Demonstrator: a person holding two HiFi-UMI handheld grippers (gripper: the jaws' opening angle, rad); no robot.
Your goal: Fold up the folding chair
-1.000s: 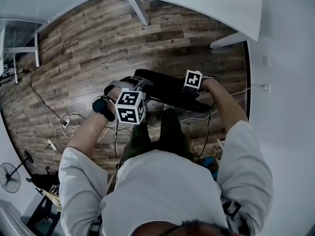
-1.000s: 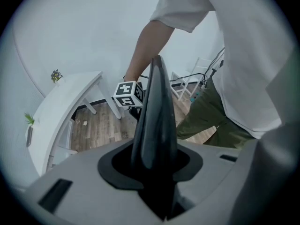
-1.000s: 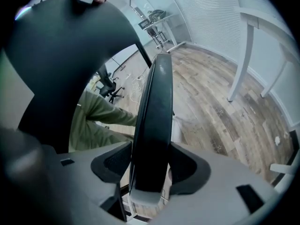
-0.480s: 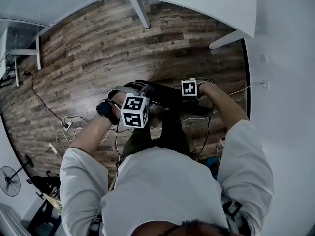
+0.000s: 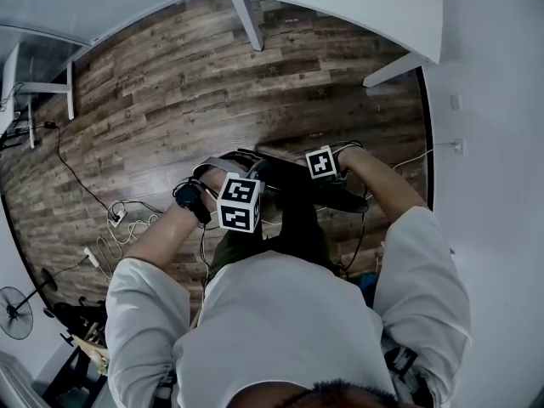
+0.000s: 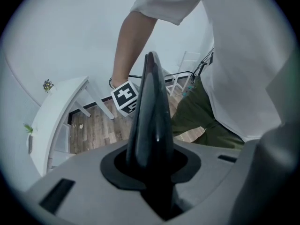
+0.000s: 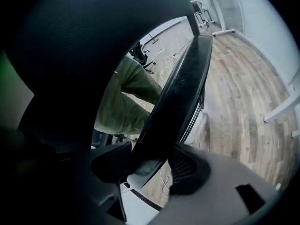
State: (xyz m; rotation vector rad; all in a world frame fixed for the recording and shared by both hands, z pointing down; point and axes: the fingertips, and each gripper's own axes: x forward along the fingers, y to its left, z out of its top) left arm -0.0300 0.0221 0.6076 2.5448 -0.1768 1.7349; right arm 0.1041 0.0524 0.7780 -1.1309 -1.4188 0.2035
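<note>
Now the left gripper [image 5: 245,170] squeezes a thin black edge of the folding chair [image 5: 289,172]. Its jaws have just been closing on that edge. The chair is over the wooden floor [image 5: 170,100], just in front of the person's legs and between the two grippers. The right gripper [image 5: 330,181] pinches another black edge of the chair.

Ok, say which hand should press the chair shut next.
Left, probably: the left tool has just been closing squarely on a thin edge of the chair; the right tool grips its panel askew.
</note>
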